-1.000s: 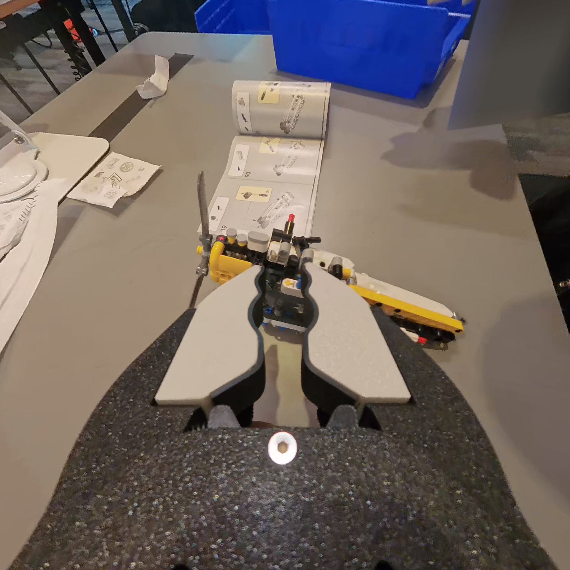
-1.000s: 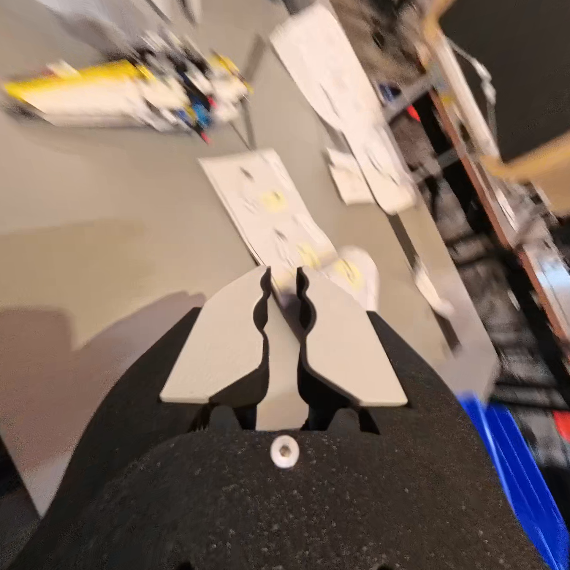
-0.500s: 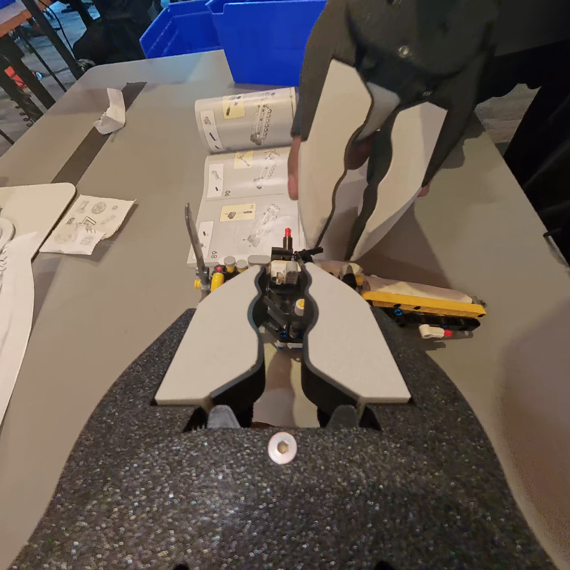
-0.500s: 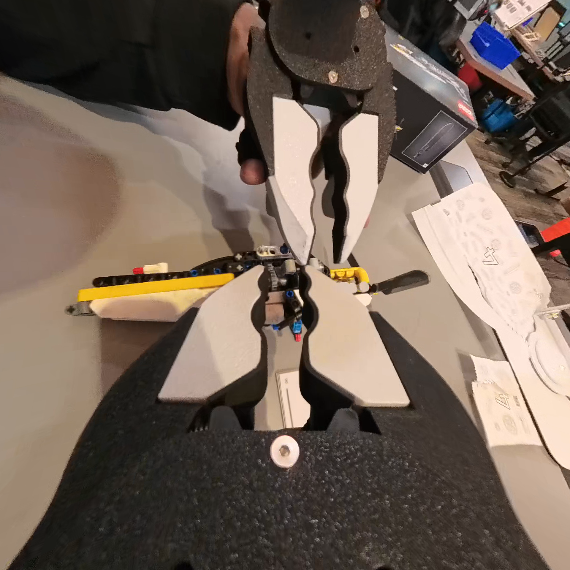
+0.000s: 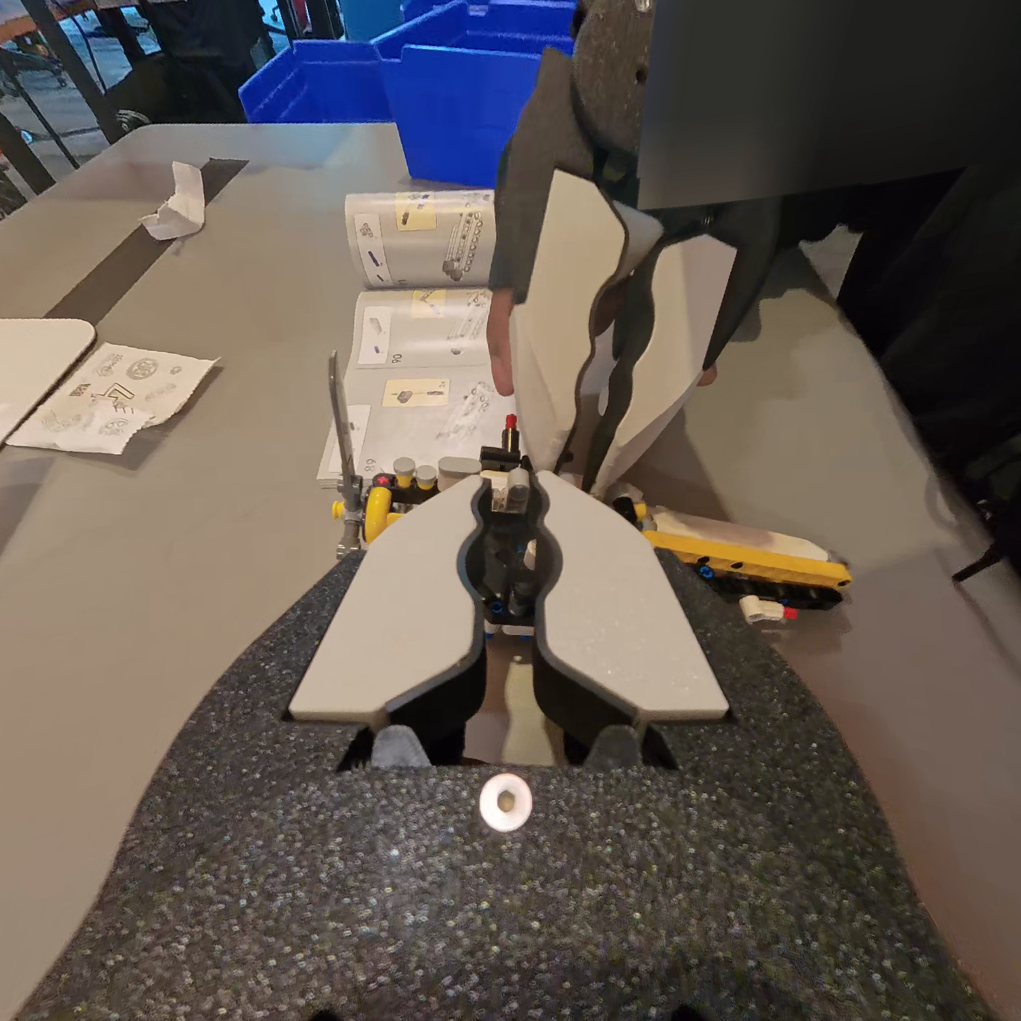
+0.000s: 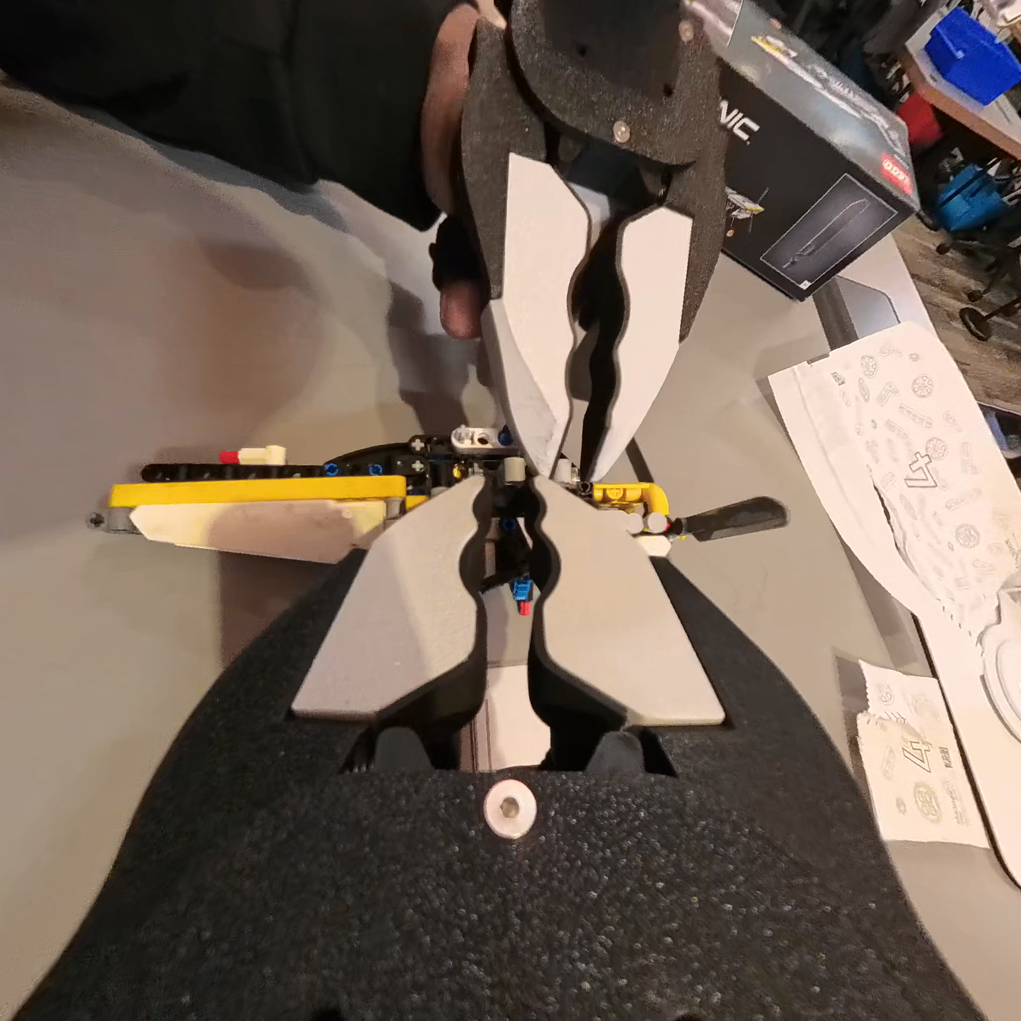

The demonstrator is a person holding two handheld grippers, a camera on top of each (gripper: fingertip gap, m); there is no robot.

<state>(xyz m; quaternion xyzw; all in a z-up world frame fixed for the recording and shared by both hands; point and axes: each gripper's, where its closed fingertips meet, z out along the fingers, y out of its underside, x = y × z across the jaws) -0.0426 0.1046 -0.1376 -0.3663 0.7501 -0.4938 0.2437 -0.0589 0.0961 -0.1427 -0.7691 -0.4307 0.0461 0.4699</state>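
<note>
We see soft indoor light falling from above onto the grey table (image 5: 166, 552), with no harsh glare. Big fuzzy shadows lie along the table's left edge in the right wrist view and near its right edge in the left wrist view. Both pictures bend outward at their edges. The middle looks sharp, while the blue bins (image 5: 442, 99) behind look a little blurry.

opposed close wrist views (sharing brick model (image 5: 514, 547))
</note>
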